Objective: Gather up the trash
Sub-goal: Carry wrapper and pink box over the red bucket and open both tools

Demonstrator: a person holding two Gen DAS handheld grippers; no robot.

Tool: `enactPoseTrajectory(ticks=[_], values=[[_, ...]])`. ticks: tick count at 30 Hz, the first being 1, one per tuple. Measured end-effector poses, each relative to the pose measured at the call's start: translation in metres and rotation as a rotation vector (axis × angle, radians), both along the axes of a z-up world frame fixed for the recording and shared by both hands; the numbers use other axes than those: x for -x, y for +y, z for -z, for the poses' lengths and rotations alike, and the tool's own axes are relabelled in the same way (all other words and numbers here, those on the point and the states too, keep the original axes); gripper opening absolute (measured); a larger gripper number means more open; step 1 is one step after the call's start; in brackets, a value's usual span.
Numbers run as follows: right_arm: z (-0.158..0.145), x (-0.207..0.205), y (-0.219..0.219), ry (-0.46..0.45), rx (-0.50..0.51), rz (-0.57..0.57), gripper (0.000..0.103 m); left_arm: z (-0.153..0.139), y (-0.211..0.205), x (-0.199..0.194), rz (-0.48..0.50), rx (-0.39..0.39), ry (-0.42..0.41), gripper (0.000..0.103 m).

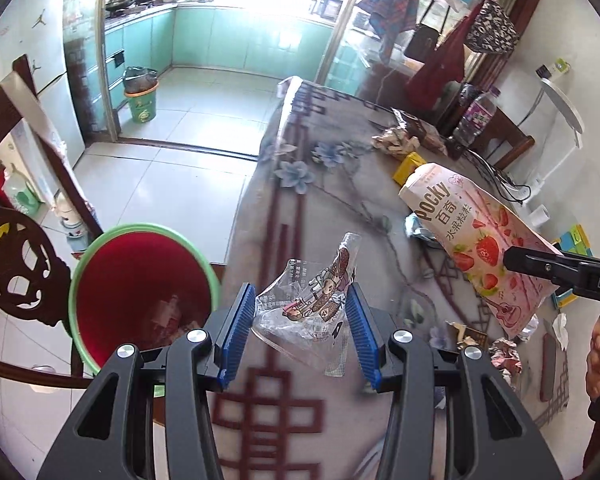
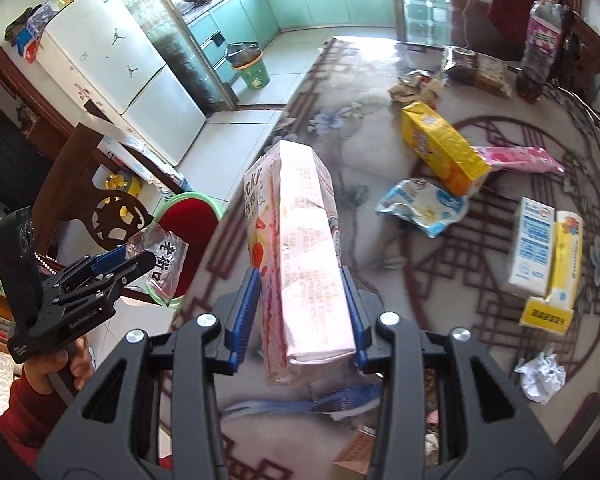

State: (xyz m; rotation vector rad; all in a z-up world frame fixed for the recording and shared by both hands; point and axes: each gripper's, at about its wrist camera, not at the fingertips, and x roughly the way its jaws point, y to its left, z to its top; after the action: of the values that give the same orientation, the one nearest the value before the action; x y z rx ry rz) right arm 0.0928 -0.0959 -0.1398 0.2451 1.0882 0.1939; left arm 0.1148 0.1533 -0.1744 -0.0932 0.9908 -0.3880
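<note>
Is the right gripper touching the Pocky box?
Touching. The right wrist view shows the right gripper with both jaws pressed against the Pocky box, lifted off the table.

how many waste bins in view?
2. Red bin with green rim beside the table's near-left edge; green bin on the kitchen floor past the doorway. Others may be hidden.

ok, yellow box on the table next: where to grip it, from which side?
Yellow box lies flat, its long axis running diagonally, with the pink packet touching its near end. Probably best to come from above and close the fingers across the narrow width at mid-length, clear of that packet.
</note>
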Motion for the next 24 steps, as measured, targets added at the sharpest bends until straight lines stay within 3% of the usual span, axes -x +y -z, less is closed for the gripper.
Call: enactPoseTrajectory(ticks=[13, 16, 24], values=[[0.019, -0.041, 0.089, 0.035, -0.064, -0.117, 0.038, 0.023, 0.080, -0.023, -0.126, -0.051, 0.048, 0.044], [0.023, -0.054, 0.108, 0.040, -0.082, -0.135, 0.031, 0.029, 0.097, -0.030, -0.155, -0.075, 0.057, 0.045], [0.038, -0.085, 0.154, 0.068, -0.085, -0.201, 0.025, 0.046, 0.132, -0.049, -0.241, -0.110, 0.097, 0.045]])
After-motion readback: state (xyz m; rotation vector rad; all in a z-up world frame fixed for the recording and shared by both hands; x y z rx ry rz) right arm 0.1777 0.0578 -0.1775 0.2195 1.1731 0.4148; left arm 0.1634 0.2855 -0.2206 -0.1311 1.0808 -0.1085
